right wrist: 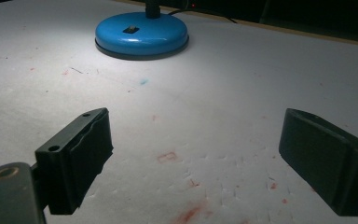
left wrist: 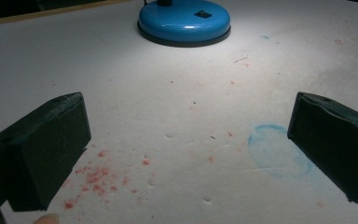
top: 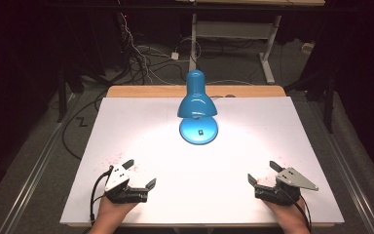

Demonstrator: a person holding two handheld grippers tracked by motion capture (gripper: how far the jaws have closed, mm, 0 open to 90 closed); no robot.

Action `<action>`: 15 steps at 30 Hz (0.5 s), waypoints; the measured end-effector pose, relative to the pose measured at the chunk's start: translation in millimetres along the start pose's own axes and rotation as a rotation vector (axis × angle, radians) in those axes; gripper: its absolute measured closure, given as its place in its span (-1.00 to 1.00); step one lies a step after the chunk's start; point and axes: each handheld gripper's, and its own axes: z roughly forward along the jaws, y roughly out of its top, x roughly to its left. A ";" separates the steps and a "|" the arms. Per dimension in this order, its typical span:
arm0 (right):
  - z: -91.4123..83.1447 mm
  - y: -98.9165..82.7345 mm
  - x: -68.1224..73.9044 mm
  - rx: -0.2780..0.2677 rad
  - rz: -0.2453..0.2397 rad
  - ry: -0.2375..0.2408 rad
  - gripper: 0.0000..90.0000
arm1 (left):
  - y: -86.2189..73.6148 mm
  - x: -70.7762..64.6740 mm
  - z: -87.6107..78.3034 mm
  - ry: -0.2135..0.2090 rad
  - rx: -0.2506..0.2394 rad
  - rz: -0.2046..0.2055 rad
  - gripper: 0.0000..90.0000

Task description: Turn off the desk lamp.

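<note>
Lamp: a blue desk lamp (top: 197, 105) stands lit at the middle of the white tabletop (top: 282, 146), nearer its far edge, with the shade tipped down over its round base (top: 198, 129).
Switch: a small dark rocker sits on top of the base, seen in the left gripper view (left wrist: 203, 14) and in the right gripper view (right wrist: 130, 30).
Left gripper: the left gripper (top: 141, 173) rests near the tabletop's near left corner, jaws spread wide with nothing between them.
Right gripper: the right gripper (top: 263, 171) rests near the near right corner, jaws likewise wide and empty.
Distance: both grippers lie well apart from the lamp, one to each side of it.
Step in hand: judging by the layout, the work is an approach to the lamp, probably to its switch or its shade.
Doing it well: bring one gripper forward, keep it low under the shade, and steady the base with the other so that it does not slide on the smooth sheet.
High view adds: the shade and neck, the wooden far edge, and how the two hands sit evenly apart.
Gripper views add: red specks (left wrist: 95, 176) and a faint blue ring (left wrist: 276, 150) on the sheet, too pale to make out from above.
</note>
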 end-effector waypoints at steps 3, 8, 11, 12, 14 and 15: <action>-0.3 0.2 0.7 0.003 0.011 0.000 -0.60 | 0.0 0.0 0.2 -0.001 -0.002 -0.004 -1.00; -1.1 0.7 -1.9 -0.001 0.013 0.009 -0.38 | -0.1 0.3 -0.1 -0.004 -0.002 -0.001 -1.00; -2.2 1.1 -2.9 -0.002 0.018 0.011 -0.19 | -0.2 0.2 -0.2 -0.005 -0.003 -0.001 -1.00; -2.7 1.3 -3.4 -0.003 0.017 0.014 -0.13 | -0.2 0.2 -0.2 -0.005 -0.003 0.000 -1.00; -3.7 1.5 -4.5 -0.010 0.019 0.018 0.05 | -0.2 0.3 -0.2 -0.007 -0.005 -0.002 -1.00; -3.7 1.9 -5.3 -0.010 0.020 0.022 0.12 | -0.2 0.3 -0.2 -0.007 -0.005 -0.002 -1.00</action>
